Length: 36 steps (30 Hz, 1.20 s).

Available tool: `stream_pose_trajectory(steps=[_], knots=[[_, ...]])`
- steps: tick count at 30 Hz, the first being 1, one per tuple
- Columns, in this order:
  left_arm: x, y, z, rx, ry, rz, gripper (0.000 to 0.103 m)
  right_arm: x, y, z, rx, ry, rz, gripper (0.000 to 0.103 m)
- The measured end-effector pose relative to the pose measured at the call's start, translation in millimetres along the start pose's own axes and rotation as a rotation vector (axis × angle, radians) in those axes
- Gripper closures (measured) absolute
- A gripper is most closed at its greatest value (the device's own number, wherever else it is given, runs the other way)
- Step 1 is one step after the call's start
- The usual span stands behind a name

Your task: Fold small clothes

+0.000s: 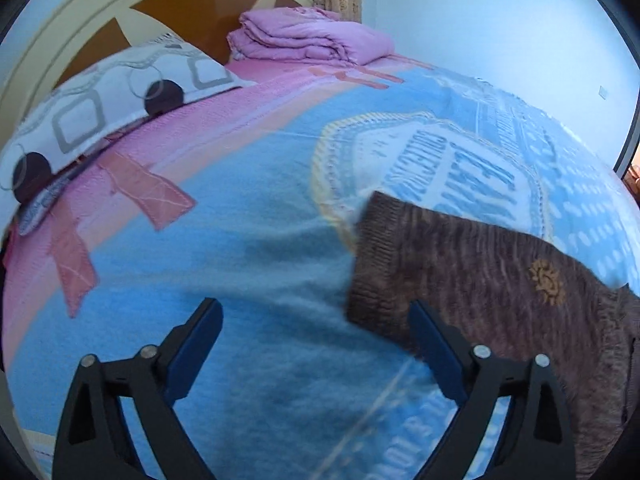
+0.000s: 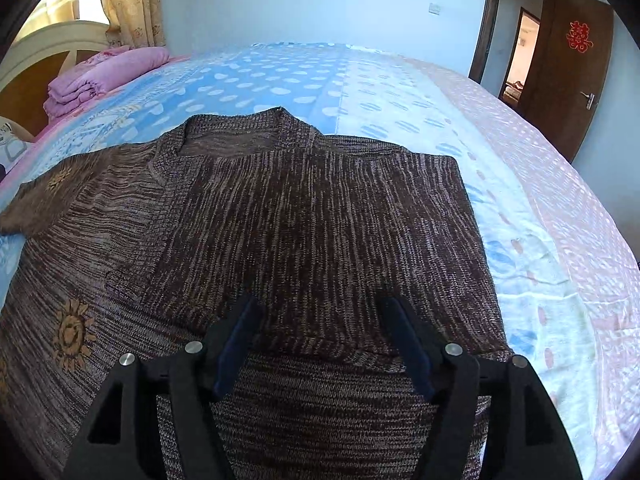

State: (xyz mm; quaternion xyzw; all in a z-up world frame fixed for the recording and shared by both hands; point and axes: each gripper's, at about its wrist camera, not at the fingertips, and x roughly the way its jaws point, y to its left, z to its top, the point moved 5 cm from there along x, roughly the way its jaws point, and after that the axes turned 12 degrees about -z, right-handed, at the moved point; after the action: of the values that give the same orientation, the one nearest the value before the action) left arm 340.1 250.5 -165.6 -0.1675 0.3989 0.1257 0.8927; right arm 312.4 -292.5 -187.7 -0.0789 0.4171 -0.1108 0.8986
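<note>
A brown knit sweater [image 2: 304, 216] with orange sun motifs lies flat on the bed, collar at the far side. Its right side and sleeve are folded over the body. My right gripper [image 2: 324, 320] is open and empty, just above the folded sleeve's cuff edge. In the left wrist view the other sleeve [image 1: 460, 276] stretches out over the blue blanket [image 1: 240, 264], its ribbed cuff toward the middle. My left gripper [image 1: 316, 316] is open and empty, with its right finger [image 1: 436, 348] over the sleeve's near edge by the cuff.
A folded pink quilt [image 1: 308, 36] and a patterned pillow [image 1: 100, 100] lie at the headboard [image 1: 80, 12]. The bed's right side carries a pale dotted sheet [image 2: 540, 200]. A brown door [image 2: 568, 68] stands open at the far right.
</note>
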Motion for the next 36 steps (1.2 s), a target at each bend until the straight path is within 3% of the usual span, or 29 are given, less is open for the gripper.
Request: stream_pose_trajectory(steps=[5, 7, 8, 9, 10, 17, 22, 28, 36], knots=[[35, -12, -1, -0.015, 0.075, -0.017, 0.034, 3, 3, 3, 0.007, -0.002, 0.000, 0.033], [38, -13, -5, -0.022, 0.081, -0.024, 0.039, 4, 4, 3, 0.009, -0.002, 0.002, 0.032], [36, -14, -4, -0.024, 0.052, -0.033, 0.048, 4, 3, 3, 0.011, -0.002, 0.003, 0.032], [35, -16, -4, -0.019, 0.048, -0.048, 0.076, 4, 3, 3, 0.014, -0.001, 0.003, 0.032], [34, -19, -4, -0.007, 0.053, -0.082, 0.086, 4, 1, 2, 0.015, -0.001, 0.004, 0.031], [0, -34, 13, 0.024, -0.001, -0.153, 0.089, 3, 0, 2, 0.027, -0.003, 0.013, 0.031], [-32, -58, 30, 0.031, -0.044, -0.213, 0.089, -3, -13, 4, 0.084, 0.007, 0.079, 0.031], [-64, -110, 39, 0.079, -0.075, -0.300, 0.090, -29, -32, 5, 0.083, -0.015, 0.118, 0.031], [-95, -196, 26, 0.163, -0.082, -0.410, 0.090, -40, -53, -14, 0.092, -0.011, 0.129, 0.030]])
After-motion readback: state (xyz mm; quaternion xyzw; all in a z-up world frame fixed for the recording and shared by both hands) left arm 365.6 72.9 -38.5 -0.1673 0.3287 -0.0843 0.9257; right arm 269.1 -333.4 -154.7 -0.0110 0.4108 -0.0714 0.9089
